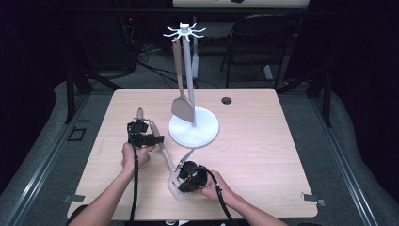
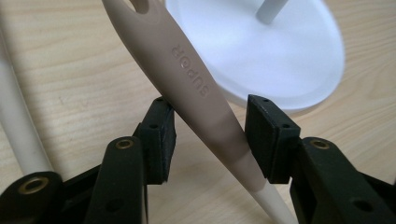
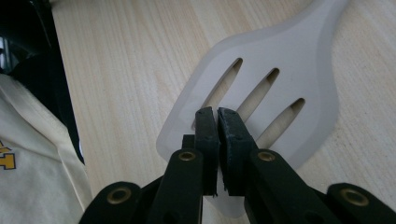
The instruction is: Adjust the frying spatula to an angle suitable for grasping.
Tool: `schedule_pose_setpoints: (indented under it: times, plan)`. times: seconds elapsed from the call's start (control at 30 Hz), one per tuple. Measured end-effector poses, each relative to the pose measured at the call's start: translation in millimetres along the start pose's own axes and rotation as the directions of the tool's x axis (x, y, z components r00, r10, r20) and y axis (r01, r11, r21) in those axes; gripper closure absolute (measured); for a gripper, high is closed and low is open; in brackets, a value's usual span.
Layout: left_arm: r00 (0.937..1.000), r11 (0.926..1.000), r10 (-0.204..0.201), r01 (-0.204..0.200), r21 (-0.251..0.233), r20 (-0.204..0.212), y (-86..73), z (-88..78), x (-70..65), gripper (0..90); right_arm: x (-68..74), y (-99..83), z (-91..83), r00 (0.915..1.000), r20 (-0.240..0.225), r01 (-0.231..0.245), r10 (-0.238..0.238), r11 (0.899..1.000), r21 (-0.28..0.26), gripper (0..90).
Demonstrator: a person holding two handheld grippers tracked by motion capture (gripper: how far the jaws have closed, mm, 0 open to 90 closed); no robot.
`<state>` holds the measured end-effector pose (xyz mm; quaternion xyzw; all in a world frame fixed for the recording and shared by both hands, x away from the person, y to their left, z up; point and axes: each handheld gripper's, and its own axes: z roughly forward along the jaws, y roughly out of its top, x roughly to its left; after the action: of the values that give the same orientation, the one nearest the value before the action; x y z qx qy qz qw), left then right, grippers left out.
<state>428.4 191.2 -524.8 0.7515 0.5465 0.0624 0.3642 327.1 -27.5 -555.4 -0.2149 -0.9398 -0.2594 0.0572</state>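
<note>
Pinching the slotted spatula's (image 3: pixel 275 88) blade on the table (image 1: pixel 263 141), the right gripper (image 3: pixel 217 116) sat clenched; the left gripper (image 2: pixel 210 135) straddled its handle, pads not yet pressing. It needed squaring up before lifting toward the rack (image 1: pixel 193 127).

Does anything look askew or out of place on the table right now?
Nothing looks spilled or damaged. The slotted spatula lies slantwise beside the white stand, its handle between the left gripper's jaws, its blade under the shut right gripper. Another spatula hangs straight.
</note>
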Motion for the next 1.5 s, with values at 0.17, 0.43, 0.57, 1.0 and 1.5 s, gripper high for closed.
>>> schedule_pose_setpoints:
  times: [0.17,0.43,0.57,1.0,1.5]
  plan:
    - [0.9991,0.9975,0.009,-0.006,-0.071,0.042,-1.5,-10.6,-5.6,57.8,-0.9,0.7,-3.5,0.9998,-0.002,-0.018,0.018,0.999,-0.042,81.6]
    - [0.9940,0.9873,0.032,-0.016,-0.158,0.105,-2.9,-24.7,-18.2,62.9,-7.4,3.0,-22.9,0.9944,0.061,-0.073,0.086,0.979,-0.188,62.5]
    - [0.9907,0.9819,0.043,-0.018,-0.189,0.129,-3.2,-29.1,-23.9,64.7,-10.4,4.5,-22.9,0.9908,0.060,-0.104,0.121,0.965,-0.240,56.8]
    - [0.9749,0.9638,0.085,-0.028,-0.265,0.205,-5.2,-42.6,-42.0,68.9,-20.6,10.4,-33.3,0.9812,0.074,-0.143,0.178,0.929,-0.342,59.4]
    - [0.9447,0.9641,0.144,-0.067,-0.257,0.295,-5.8,-40.0,-51.2,68.6,-28.1,7.8,-33.3,0.9775,0.059,-0.165,0.203,0.907,-0.388,74.2]
